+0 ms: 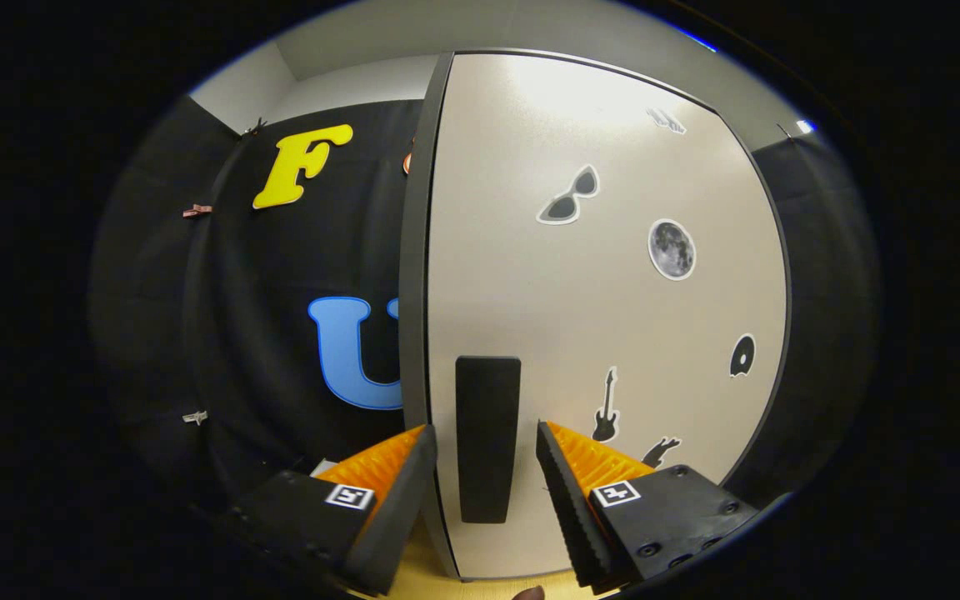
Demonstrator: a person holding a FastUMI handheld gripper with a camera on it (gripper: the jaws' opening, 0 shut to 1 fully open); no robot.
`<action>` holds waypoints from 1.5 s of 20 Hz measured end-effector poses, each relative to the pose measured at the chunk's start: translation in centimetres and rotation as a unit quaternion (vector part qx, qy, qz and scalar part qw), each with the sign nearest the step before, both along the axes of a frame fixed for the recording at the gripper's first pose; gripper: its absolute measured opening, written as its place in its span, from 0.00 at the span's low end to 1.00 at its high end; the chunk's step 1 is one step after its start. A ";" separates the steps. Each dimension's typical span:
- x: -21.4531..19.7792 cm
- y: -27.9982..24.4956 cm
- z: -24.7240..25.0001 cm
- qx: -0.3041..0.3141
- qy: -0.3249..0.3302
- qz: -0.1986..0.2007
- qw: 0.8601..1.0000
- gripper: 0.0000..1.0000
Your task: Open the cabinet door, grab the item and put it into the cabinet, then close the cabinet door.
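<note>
The cabinet door is a pale panel with a dark edge, dotted with small black stickers, and it stands close in front of me. A tall black handle is fixed near its left edge. My gripper is open, its two fingers either side of the handle: the left one lies past the door's left edge, the right one over the door face. Whether the fingers touch the handle cannot be told.
Black booth cloth hangs to the left of the door and beyond its right side. A strip of light wooden surface shows below the door between the fingers. A grey wall runs above.
</note>
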State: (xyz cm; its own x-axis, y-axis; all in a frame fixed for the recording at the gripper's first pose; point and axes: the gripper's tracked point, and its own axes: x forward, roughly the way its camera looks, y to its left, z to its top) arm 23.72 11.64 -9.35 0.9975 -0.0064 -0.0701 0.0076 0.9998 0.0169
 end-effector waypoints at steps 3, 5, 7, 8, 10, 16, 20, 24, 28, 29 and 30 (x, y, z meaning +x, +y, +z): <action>0.6 0.0 0.1 0.016 0.001 -0.003 1.000 0.48; 1.4 0.2 -0.8 0.001 -0.004 0.004 1.000 0.42; 0.5 0.3 -0.2 -0.003 0.002 0.006 1.000 0.30; 0.4 0.4 -0.3 -0.002 0.007 0.010 1.000 0.27; 0.3 0.4 -0.5 0.010 0.022 0.026 0.999 0.17; -3.7 0.3 0.3 0.022 0.035 0.064 0.997 0.17; -6.8 -0.8 0.6 0.032 0.036 0.089 0.995 0.17; -8.7 -2.0 0.9 0.034 0.036 0.100 0.994 0.17; -9.7 -2.8 0.9 0.036 0.039 0.099 0.994 0.17; -9.9 -3.0 1.0 0.036 0.040 0.099 0.994 0.17; -10.2 -3.1 0.9 0.037 0.041 0.097 0.994 0.17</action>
